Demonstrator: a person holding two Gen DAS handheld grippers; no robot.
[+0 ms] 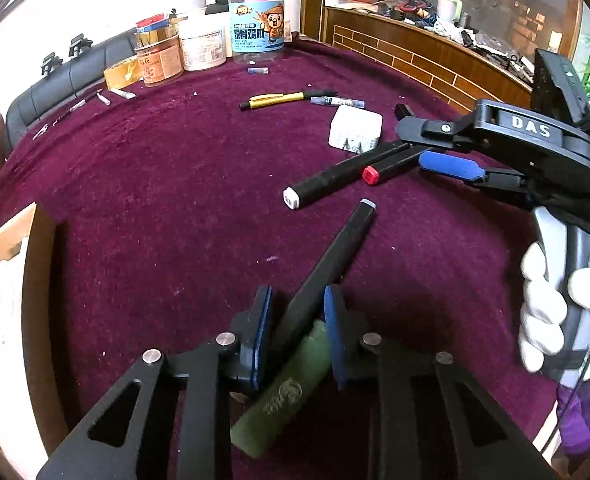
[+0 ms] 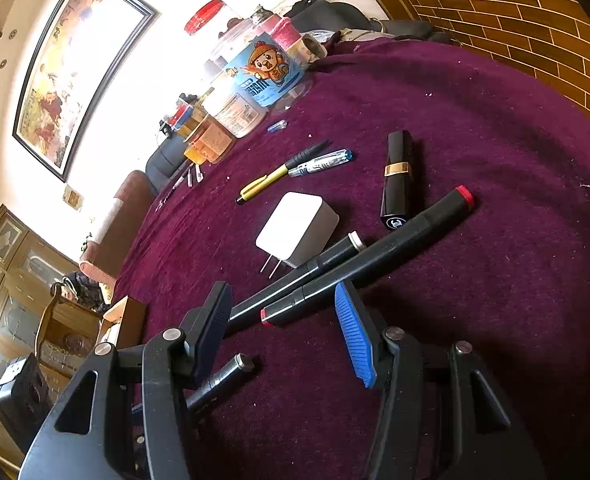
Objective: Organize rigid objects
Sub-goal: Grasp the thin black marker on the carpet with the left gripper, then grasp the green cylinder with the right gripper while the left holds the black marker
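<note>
Clamping a black marker (image 1: 331,256) off-centre, the left hand-held gripper (image 1: 298,332) is risking it pivoting onto the purple surface (image 1: 155,184). The right hand-held gripper (image 2: 285,330) is sitting open over two markers (image 2: 359,264), holding nothing.

On the table cloth (image 2: 495,300), two markers (image 2: 375,264) lie side by side and touching. Behind them sits the charger (image 2: 299,228), to its right the lipstick tube (image 2: 397,178). Further back lie two pens (image 2: 295,168), then the jars (image 2: 251,88) at the far edge
</note>
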